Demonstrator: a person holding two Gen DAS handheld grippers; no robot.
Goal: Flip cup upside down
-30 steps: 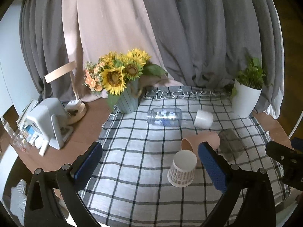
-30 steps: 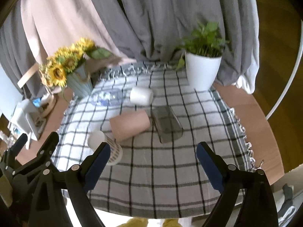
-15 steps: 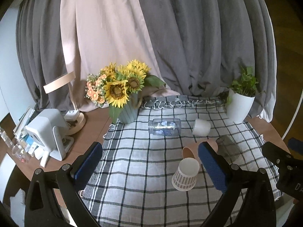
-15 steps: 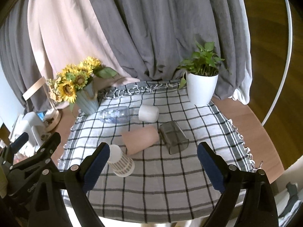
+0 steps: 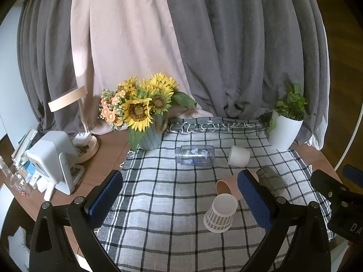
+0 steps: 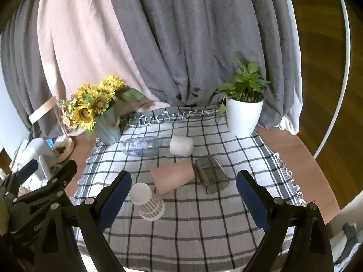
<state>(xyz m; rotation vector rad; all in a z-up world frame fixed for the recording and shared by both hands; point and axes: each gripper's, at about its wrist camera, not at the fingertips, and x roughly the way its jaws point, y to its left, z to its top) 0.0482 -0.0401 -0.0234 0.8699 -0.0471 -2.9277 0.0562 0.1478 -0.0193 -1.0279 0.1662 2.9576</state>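
A white paper cup with a checked band (image 5: 220, 213) stands upside down on the checked cloth (image 5: 158, 204); it also shows in the right wrist view (image 6: 147, 201). Behind it a pink cup (image 6: 172, 176), a dark clear tumbler (image 6: 211, 176), a white cup (image 6: 181, 145) and a clear jar (image 6: 141, 146) all lie on their sides. My left gripper (image 5: 179, 195) is open and empty, held above the table's near edge. My right gripper (image 6: 183, 197) is open and empty too, to the right of the left one.
A vase of sunflowers (image 5: 147, 113) stands at the back left of the cloth and a white potted plant (image 6: 244, 113) at the back right. A white device (image 5: 52, 158) and a lamp base (image 5: 87, 145) sit on the bare wood at left. Curtains hang behind.
Both grippers have pulled back and up from the table; the cups look smaller and farther away. The cups have not moved.
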